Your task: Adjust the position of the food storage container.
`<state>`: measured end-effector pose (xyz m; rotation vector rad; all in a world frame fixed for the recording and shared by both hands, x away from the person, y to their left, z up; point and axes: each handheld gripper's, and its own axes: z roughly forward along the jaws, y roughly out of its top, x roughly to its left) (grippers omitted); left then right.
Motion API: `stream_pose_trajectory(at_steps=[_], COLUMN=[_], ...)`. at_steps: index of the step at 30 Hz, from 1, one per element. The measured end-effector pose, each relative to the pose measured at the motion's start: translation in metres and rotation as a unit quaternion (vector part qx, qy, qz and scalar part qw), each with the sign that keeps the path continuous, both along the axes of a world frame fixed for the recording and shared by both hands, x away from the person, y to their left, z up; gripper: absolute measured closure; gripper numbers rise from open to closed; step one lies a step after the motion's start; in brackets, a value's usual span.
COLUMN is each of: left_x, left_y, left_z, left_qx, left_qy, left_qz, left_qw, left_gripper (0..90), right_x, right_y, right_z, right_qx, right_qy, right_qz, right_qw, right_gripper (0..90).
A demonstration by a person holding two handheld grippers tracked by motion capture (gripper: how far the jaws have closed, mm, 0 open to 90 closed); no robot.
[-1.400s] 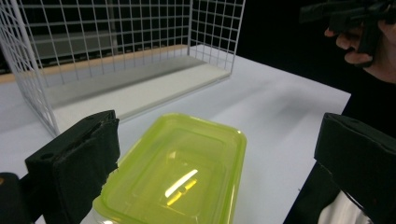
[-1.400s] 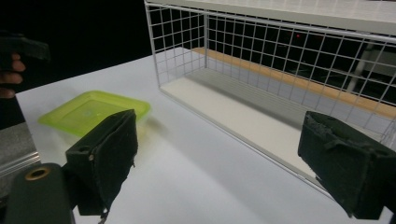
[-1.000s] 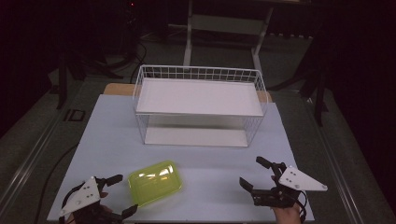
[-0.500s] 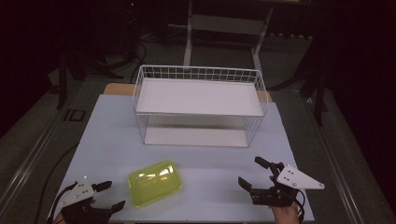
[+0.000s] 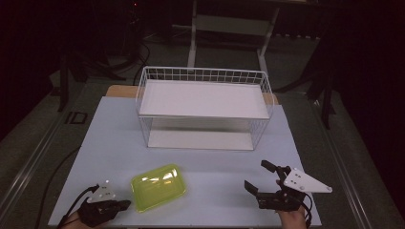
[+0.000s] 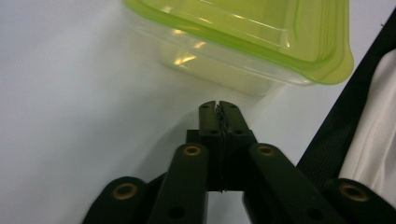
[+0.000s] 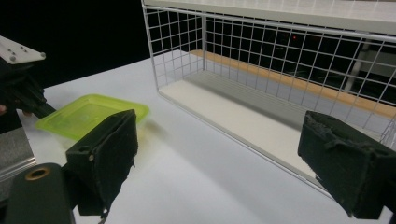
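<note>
A lime-green lidded plastic container [image 5: 158, 187] lies flat on the white table [image 5: 110, 138] near its front edge, left of centre. My left gripper [image 5: 125, 204] sits just left of it with both jaws pressed together and nothing between them; the left gripper view shows the closed tips [image 6: 218, 106] a short gap from the container [image 6: 252, 37]. My right gripper [image 5: 258, 176] rests at the front right, open wide and empty. Between its pads [image 7: 107, 158] the right gripper view shows the container [image 7: 88, 114] and the left gripper [image 7: 18, 84] farther off.
A white wire rack [image 5: 203, 112] with a solid top shelf and a lower shelf stands at the middle back of the table; its mesh side [image 7: 280, 56] rises close ahead of the right gripper. Dark floor and stands surround the table.
The left gripper, open beside the container a second ago, has drawn back slightly toward the front edge and shut. The right gripper and the container have stayed put.
</note>
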<state>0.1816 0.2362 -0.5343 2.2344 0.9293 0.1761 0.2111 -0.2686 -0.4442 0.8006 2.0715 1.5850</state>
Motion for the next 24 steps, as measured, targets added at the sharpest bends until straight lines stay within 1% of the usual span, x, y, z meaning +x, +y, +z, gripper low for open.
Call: stream_pose_trajectory(at_steps=[2,3,6,10,11,15,16,17,19,22,24], left_x=[0.003,0.005,0.012,0.020,0.020,0.032,0.032,0.038,0.042,0.045,0.049], left_y=[-0.003,-0.004,-0.007,-0.012,-0.012,-0.017,-0.017,-0.021,-0.026,-0.030,-0.038], left_z=[-0.001,0.000,0.002,0.003,0.003,0.005,0.005,0.005,0.006,0.007,0.006], left_qx=[-0.001,-0.004,-0.008,-0.008,-0.008,-0.005,-0.005,-0.010,-0.010,-0.013,-0.012], left_qy=[-0.003,-0.001,-0.006,-0.011,-0.011,-0.018,-0.018,-0.016,-0.018,-0.016,-0.015], left_qz=[0.000,0.001,0.005,0.006,0.006,0.015,0.015,0.016,0.010,0.005,-0.003], left_qw=[1.0000,1.0000,0.9999,0.9999,0.9999,0.9997,0.9997,0.9997,0.9997,0.9998,0.9998], left_gripper=[90.0,90.0,90.0,90.0,90.0,90.0,90.0,90.0,90.0,90.0,90.0], right_x=[0.000,0.000,0.000,-0.001,-0.001,0.000,0.000,0.001,0.001,0.001,0.001], right_y=[0.000,0.000,-0.001,-0.001,-0.001,-0.002,-0.002,-0.002,-0.002,-0.002,-0.002], right_z=[-0.001,-0.002,-0.002,-0.001,-0.001,-0.002,-0.002,-0.003,-0.003,-0.003,-0.003], right_qx=[-0.002,-0.002,-0.001,-0.004,-0.004,-0.005,-0.005,-0.003,-0.005,-0.005,-0.006], right_qy=[0.003,0.005,0.006,0.005,0.005,0.009,0.009,0.011,0.013,0.012,0.013], right_qz=[-0.001,-0.001,-0.001,0.000,0.000,0.001,0.001,0.001,0.002,0.002,0.003], right_qw=[1.0000,1.0000,1.0000,1.0000,1.0000,0.9999,0.9999,0.9999,0.9999,0.9999,0.9999], right_gripper=[12.1,12.1,12.2,12.2,12.2,12.2,12.2,12.2,12.2,12.2,12.2])
